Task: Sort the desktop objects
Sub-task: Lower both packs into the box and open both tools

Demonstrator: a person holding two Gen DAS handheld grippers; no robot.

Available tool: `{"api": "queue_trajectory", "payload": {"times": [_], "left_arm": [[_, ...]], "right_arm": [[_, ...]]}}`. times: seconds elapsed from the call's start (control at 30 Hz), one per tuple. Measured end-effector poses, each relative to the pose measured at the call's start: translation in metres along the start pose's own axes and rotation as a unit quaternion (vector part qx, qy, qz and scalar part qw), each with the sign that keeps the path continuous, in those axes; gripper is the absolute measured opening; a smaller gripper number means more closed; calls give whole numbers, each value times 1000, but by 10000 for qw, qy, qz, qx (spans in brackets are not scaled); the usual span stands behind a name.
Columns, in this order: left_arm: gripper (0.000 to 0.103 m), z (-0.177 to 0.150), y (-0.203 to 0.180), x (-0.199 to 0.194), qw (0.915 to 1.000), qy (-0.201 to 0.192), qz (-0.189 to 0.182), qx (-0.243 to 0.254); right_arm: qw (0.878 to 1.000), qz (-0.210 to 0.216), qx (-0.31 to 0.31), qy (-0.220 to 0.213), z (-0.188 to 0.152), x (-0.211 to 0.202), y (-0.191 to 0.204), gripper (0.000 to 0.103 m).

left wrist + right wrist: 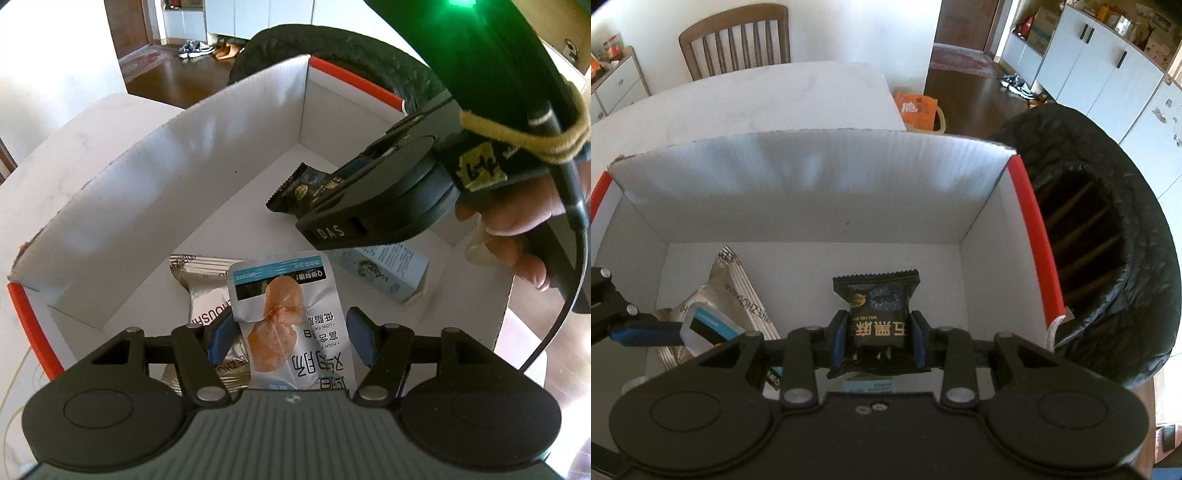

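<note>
Room was bright w/ daylight; white table (757, 92) had a wooden slat-back chair (735, 40) behind it, against a white wall. Dark wood floor (964, 96) ran past the table to an open doorway w/ a reddish rug (960, 61), sneakers (1019, 84) lying by white cabinets (1108, 70) on the right. A small white sideboard (617, 85) stood far left, an orange bag (918, 109) sat just past the table edge, & a black quilted seat (1137, 258) was close at right.
</note>
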State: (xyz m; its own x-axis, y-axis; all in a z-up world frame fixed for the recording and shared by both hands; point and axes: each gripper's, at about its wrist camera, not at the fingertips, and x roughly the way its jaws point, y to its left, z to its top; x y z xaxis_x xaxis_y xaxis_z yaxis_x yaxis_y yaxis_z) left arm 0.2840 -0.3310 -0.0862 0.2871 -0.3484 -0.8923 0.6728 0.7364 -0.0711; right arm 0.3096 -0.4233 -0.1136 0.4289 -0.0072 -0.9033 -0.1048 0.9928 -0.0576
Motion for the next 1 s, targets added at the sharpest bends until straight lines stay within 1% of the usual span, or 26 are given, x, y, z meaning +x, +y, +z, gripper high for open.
{"api": "queue_trajectory", "payload": {"times": [0.17,0.3,0.37,0.4,0.43,0.47,0.5,0.6,0.7,1.0], "left_arm": [[65,4,1,2,10000,26,32,-9],[66,2,0,3,10000,20,55,-24],[66,3,-1,4,10000,20,75,-6],[66,2,-2,4,10000,22,83,0],[69,1,-1,4,10000,29,94,-10],[74,2,-1,4,9999,33,94,-34],[76,1,0,3,9999,27,85,-70],[76,-2,2,-1,9999,-18,49,-136],[76,-5,3,-6,9997,-95,95,-186],[76,-12,5,-30,9984,-438,16,-367]], "right_arm": [[9999,51,42,105,1,5,-2,34],[9999,85,94,107,1,6,-3,37],[9998,102,99,102,-1,4,-4,37],[9999,99,96,104,-1,3,-4,40],[9999,83,108,99,-1,3,-5,42],[9999,81,123,81,-1,2,-6,44],[9998,97,150,63,-1,1,-7,47],[9997,157,200,-5,-2,-4,-7,52],[9997,184,155,-65,-1,-10,-5,52],[9991,310,144,-260,1,-33,-2,53]]}}
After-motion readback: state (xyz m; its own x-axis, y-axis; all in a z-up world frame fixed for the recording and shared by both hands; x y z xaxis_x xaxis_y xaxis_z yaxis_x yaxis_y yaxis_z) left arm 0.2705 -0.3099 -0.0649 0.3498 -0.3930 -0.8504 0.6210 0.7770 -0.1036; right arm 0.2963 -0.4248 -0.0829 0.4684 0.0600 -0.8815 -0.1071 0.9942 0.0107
